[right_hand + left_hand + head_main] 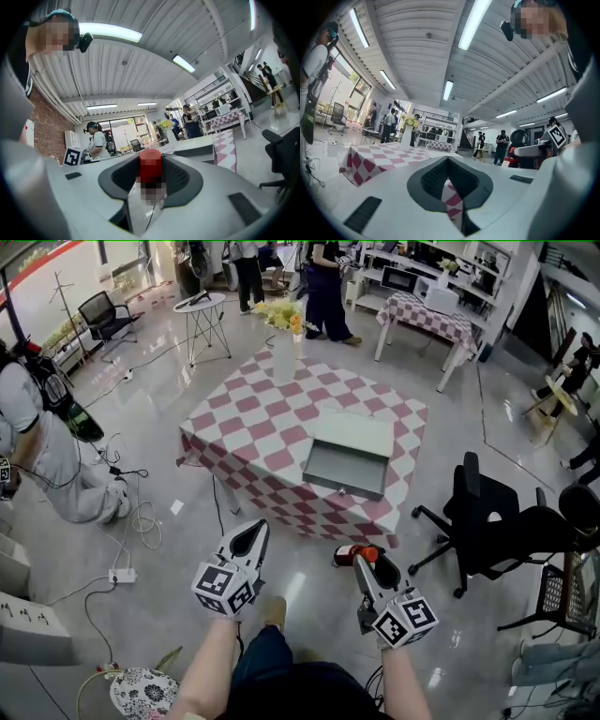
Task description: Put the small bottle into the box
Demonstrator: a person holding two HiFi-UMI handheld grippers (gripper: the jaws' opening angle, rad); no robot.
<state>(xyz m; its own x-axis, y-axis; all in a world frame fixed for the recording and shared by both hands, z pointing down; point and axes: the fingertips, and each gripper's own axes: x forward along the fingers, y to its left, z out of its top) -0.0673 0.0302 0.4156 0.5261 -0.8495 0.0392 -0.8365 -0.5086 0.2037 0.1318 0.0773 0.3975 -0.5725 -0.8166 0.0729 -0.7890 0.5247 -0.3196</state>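
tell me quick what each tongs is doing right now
left tongs: closed, nothing in them
right tongs: closed on the small bottle with the red cap

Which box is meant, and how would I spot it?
Find the table under the red-and-white checked cloth in the middle of the floor. On its corner nearest the black office chair lies the box, shallow, pale grey-green and open, its flat lid just behind it. The only other thing on the table is a white vase of yellow flowers at the far side.

white left gripper (254,528); white right gripper (363,563) (black-white marker cubes (225,589)); blue jeans (262,652)
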